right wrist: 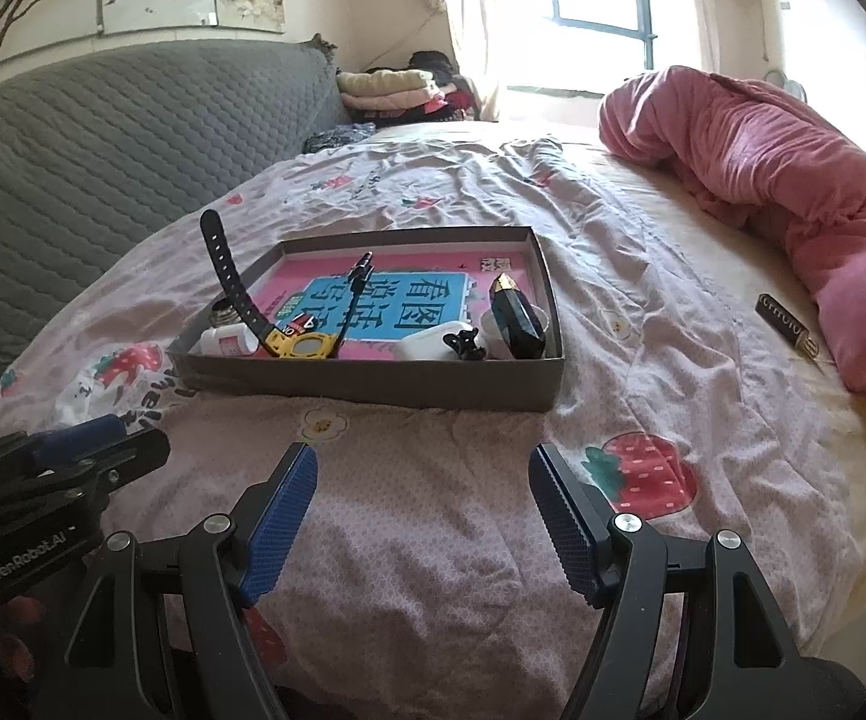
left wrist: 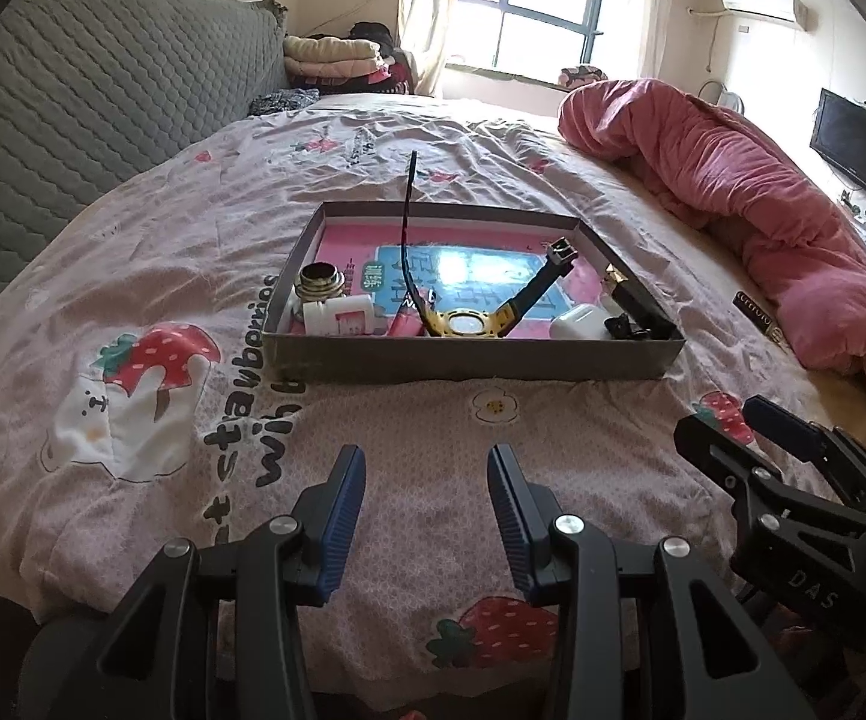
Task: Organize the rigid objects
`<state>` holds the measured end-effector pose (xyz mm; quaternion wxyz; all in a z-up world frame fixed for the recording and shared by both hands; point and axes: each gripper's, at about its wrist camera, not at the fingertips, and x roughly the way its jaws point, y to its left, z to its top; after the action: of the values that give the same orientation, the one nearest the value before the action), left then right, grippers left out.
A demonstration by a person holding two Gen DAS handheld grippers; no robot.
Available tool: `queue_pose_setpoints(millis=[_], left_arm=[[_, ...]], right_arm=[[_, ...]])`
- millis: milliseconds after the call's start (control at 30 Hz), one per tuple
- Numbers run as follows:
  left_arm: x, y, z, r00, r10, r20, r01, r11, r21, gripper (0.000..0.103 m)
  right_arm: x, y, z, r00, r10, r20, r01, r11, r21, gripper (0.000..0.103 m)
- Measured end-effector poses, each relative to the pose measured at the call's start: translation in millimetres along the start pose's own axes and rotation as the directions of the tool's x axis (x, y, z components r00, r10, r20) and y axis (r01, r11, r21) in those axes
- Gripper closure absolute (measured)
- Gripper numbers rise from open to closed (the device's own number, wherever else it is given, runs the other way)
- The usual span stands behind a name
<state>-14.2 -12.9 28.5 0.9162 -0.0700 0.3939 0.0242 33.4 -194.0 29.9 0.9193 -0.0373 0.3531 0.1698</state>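
1. Here, on a strawberry-print bedsheet [left wrist: 433, 420], your left gripper [left wrist: 426, 462] hovers with its jaws apart and nothing between them.
2. Your right gripper [right wrist: 423, 459] hovers beside it, jaws spread wider and likewise empty.
3. At twelve o'clock from both grippers, well apart from them, a shallow grey box [left wrist: 475, 360] rests on the sheet.
4. Inside the box, along its near wall, a yellow-faced watch [right wrist: 306, 348] lies with its black strap [right wrist: 228, 276] curling up and out toward eleven o'clock.
5. At nine o'clock from the watch sit a white bottle [right wrist: 225, 342] and a gold-rimmed ring-shaped item [left wrist: 320, 279].
6. At three o'clock from the watch sit a white earbud case [right wrist: 426, 342], a small black clip [right wrist: 466, 345] and a dark faceted bottle [right wrist: 517, 321].
7. At two o'clock, outside the box, a small dark bar [right wrist: 784, 318] lies beside the rumpled pink blanket [right wrist: 763, 180].
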Motion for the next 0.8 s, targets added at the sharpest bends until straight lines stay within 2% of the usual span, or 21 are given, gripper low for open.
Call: queue_pose_setpoints(millis=[433, 800], left_arm=[[26, 8, 0, 0.999, 0.028, -0.035, -0.028, 1.000, -0.013, 0.061], [38, 13, 1, 0.998, 0.034, -0.054, -0.036, 0.999, -0.028, 0.061]], right_arm=[[27, 12, -5, 0.999, -0.002, -0.049, 0.001, 0.999, -0.038, 0.029], [38, 16, -6, 0.999, -0.012, -0.051, 0.009, 0.998, -0.065, 0.029]])
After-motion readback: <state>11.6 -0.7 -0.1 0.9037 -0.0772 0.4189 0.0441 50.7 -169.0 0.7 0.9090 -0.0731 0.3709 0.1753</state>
